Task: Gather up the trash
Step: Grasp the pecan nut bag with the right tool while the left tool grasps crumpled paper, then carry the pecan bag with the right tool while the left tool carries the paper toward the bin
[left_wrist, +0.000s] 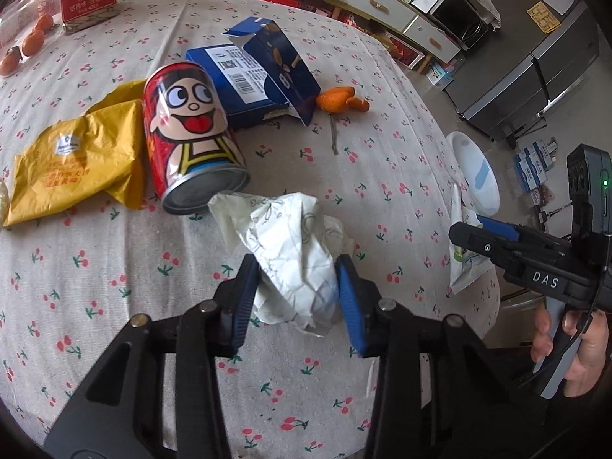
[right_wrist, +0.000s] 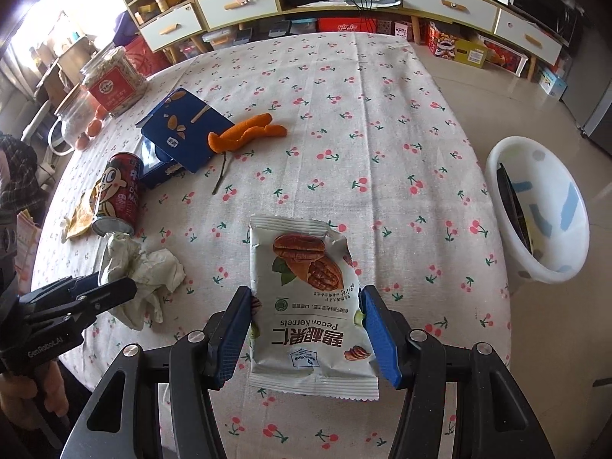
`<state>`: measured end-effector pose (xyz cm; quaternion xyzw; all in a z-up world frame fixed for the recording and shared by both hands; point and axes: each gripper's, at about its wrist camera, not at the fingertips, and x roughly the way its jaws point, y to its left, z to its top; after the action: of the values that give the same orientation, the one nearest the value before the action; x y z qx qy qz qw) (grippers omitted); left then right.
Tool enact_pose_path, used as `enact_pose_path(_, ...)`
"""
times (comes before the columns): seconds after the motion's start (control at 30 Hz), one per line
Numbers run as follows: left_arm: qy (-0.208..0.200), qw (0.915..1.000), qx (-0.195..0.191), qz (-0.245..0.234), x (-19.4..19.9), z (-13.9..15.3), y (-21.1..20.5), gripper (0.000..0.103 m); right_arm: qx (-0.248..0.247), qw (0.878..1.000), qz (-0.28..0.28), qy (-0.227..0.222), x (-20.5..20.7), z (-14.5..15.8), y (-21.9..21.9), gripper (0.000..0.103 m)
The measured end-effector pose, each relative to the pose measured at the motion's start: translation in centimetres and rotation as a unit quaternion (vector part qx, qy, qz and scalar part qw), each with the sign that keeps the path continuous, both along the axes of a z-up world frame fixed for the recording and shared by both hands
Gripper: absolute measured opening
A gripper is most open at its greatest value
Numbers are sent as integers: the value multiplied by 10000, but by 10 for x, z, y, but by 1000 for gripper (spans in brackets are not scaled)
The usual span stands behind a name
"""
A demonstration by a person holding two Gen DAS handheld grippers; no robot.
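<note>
A table under a cherry-print cloth [right_wrist: 382, 88] fills both views. Beyond and to the right of the right gripper's jaws, off the table edge, stands a white bin [right_wrist: 550, 252], seen whole only in the right wrist view. The right gripper [right_wrist: 306, 329] pinches a pecan packet [right_wrist: 306, 306] by its side edges, long axis running straight away from the jaws, print upside down. The left gripper [left_wrist: 296, 298] has its blue pads pressed on a crumpled white paper [left_wrist: 294, 252] that bulges forward past the tips. Just beyond lies a red cartoon can [left_wrist: 191, 137] on its side, base toward the jaws. The left wrist view alone shows the yellow wrapper [left_wrist: 76, 168] clearly.
</note>
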<state>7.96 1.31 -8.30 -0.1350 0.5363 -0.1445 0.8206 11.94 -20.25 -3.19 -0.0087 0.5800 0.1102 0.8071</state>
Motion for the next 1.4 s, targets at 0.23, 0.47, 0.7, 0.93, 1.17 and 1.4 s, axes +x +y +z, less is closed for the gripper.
enact_pose_path(0.23, -257, 9996, 80, -71, -2, 9, -4, 39, 62, 9999, -81, -65, -3, 5, -13, 59)
enact_pose_path(0.47, -394, 9990, 100, -161, 2, 17, -17, 38, 152, 9996, -169, -161, -3, 13, -24, 59)
enact_pose_path(0.7, -506, 9981, 100, -323, 10, 25, -39, 37, 279, 9984, -403, -294, 4, 27, -46, 59)
enact_pose_path(0.93, -615, 9967, 151, -504, 24, 35, -66, 37, 333, 9957, -749, -438, 15, 41, -81, 59)
enact_pose_path(1.17, -708, 9948, 210, -700, 42, 42, -93, 37, 319, 9903, -1244, -539, 29, 49, -132, 59)
enact_pose_path(1.4, -722, 9925, 224, -959, 60, 42, -133, 37, 306, 9763, -2067, -566, 48, 42, -200, 59)
